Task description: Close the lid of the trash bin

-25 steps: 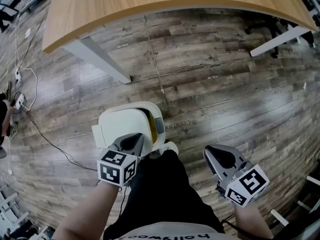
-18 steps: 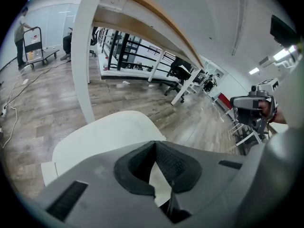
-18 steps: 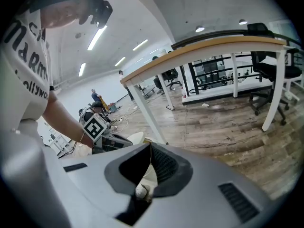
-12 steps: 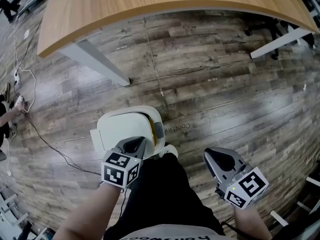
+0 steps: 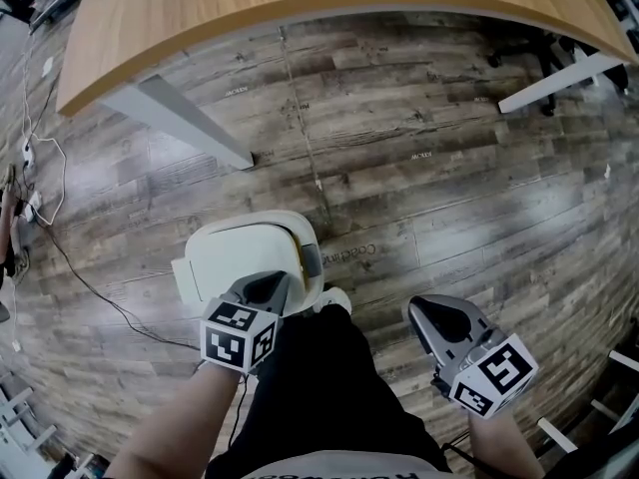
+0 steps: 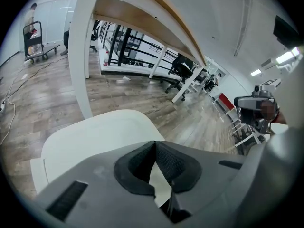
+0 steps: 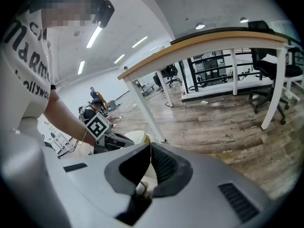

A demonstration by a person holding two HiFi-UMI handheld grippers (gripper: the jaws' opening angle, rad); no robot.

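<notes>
So, the trash bin is standing on the wood floor right in front of the person's legs, and its cream lid is basically down. From the head view it's lying pretty much flat over the body of the bin. Only a thin yellowish-and-grey strip shows along the lid's right edge, so I honestly can't tell if it's fully seated or sitting a hair proud on that side.

The left hand-held gripper is clenched with nothing in it, and its tips are parked over the near edge of the lid. In the left gripper view the two pads meet at a point and there's just lid surface beyond them. It looks to me like it's pressing down with the closed tips rather than grabbing anything, though actual contact is hard to confirm.

The right hand-held gripper is off to the side, well apart from the bin. It's also clenched shut on nothing and not involved.

My read is that the job is nearly done. What's left is a final nudge to seat the lid if that strip is a gap, then lifting the left one away.
</notes>
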